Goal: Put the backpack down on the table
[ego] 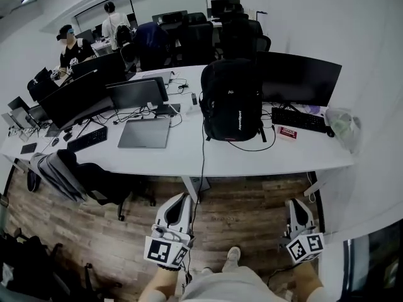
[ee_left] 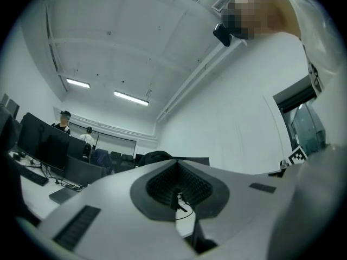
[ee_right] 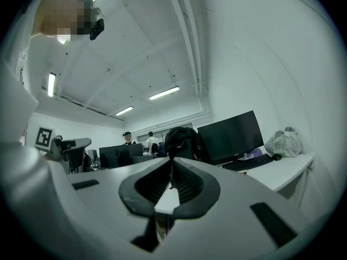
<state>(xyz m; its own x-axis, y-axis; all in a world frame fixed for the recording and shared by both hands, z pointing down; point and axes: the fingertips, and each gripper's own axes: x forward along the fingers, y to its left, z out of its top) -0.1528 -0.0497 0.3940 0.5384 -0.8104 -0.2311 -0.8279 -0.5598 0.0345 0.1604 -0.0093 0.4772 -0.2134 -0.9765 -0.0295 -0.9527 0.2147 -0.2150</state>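
Black fabric backpack [ego: 230, 99] is standing upright on the long white bench [ego: 189, 153], straps facing the person, nothing gripping it; a wide black monitor [ego: 299, 77] is sitting just behind and to its right, with a black keyboard [ego: 299, 119] in front of the screen; a flat grey laptop [ego: 145, 133] is lying closed on the bench to the backpack's left; a thin black cable [ego: 203, 168] is hanging from the bench edge towards the wood-pattern floor [ego: 245, 200].

Left hand-held gripper [ego: 181, 200] is hovering low over the floor, well short of the bench; its jaws are lying pressed together with nothing between them.

Right hand-held gripper [ego: 297, 203] is hovering beside it, also well apart from the backpack; its jaws are resting together, empty.

Both are pointing towards the bench.
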